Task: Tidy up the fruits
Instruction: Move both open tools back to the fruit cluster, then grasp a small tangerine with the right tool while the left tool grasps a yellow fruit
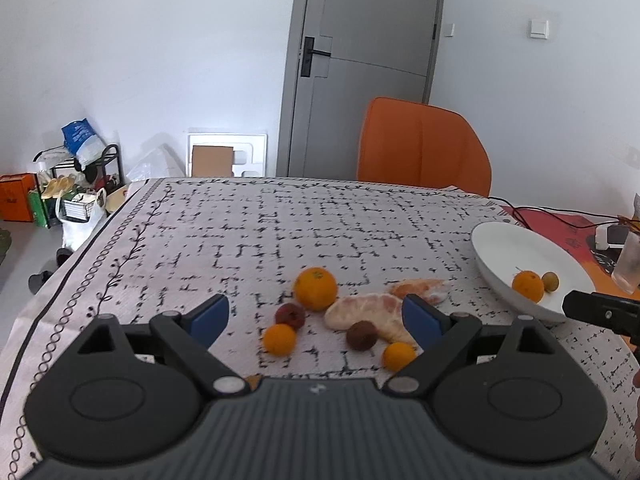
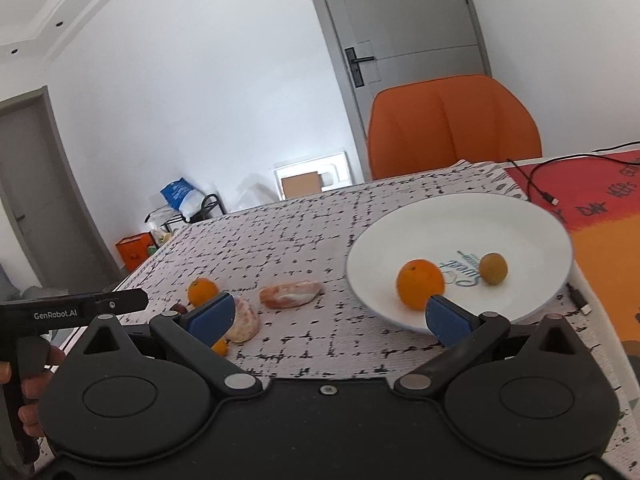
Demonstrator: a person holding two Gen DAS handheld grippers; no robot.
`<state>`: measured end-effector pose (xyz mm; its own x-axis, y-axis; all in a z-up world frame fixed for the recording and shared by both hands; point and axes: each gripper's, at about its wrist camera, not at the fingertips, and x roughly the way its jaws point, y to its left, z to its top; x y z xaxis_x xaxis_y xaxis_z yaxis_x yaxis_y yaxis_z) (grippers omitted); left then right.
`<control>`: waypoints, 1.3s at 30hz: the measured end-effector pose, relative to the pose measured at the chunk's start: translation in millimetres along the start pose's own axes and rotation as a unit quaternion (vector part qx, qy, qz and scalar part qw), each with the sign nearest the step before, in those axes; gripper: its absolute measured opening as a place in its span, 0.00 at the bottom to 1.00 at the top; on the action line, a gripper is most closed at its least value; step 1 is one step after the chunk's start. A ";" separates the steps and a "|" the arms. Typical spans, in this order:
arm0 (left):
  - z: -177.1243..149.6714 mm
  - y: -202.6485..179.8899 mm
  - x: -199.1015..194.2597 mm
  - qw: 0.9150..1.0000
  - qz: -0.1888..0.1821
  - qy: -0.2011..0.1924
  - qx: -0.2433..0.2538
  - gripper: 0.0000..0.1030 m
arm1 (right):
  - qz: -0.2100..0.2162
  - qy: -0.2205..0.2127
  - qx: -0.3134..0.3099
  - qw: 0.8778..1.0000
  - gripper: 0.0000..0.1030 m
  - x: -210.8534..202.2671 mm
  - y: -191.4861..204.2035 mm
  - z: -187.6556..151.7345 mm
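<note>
Left gripper: my left gripper [image 1: 316,316] has its blue pads spread wide with nothing pressed between them; it hangs over the loose fruit on the tablecloth [image 1: 280,224].
Right gripper: my right gripper [image 2: 328,316] also stands wide and empty, just short of the near rim of the white plate [image 2: 520,216].
Loose fruit, left wrist view: I see a large orange [image 1: 315,288] with a dimpled skin and a small stem mark on top, two small oranges [image 1: 279,339] and [image 1: 399,356], smooth and bright, and two dark red round fruits [image 1: 290,315] and [image 1: 361,335], dull and slightly wrinkled.
Peeled pieces: two pale pink peeled citrus chunks with white pith, one big curved one [image 1: 368,312] touching the dark fruit in front of it, the other [image 1: 420,289] just behind it, toward the plate.
On the plate: one orange [image 2: 420,285] and one small yellow-green round fruit [image 2: 493,268], near each other but apart.
Writing on plate: blue cursive print [image 2: 460,270] in the plate's middle, upside down to me; I cannot read it.
Writing on tool: "GenRobot.AI" in white on the black body of the left tool [image 2: 55,314], seen from my right camera.
Red mat: an orange-red mat [image 2: 600,200] right of the plate carries dark lettering; I cannot make it out.
Beyond: an orange chair [image 1: 424,148] at the table's far edge.
</note>
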<state>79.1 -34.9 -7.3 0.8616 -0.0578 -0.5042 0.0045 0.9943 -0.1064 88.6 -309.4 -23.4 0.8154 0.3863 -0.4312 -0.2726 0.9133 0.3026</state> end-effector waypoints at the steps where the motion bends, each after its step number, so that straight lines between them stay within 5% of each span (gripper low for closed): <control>1: -0.9 1.7 -0.8 1.000 0.001 0.001 -0.002 0.90 | 0.003 0.002 -0.002 1.000 1.00 0.9 2.6 0.0; 24: -16.2 46.2 -14.0 0.999 0.020 0.003 -0.041 0.90 | 0.046 0.029 -0.049 0.997 0.99 22.6 49.3 -6.2; 39: -28.0 61.2 -9.1 0.999 0.014 0.011 -0.049 0.89 | 0.083 0.071 -0.055 0.993 0.67 49.4 67.5 -14.3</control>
<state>57.3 24.0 -33.2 0.8496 -0.0340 -0.5263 -0.0695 0.9820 -0.1757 103.2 -226.8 -36.4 0.6770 0.5392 -0.5010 -0.4568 0.8415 0.2884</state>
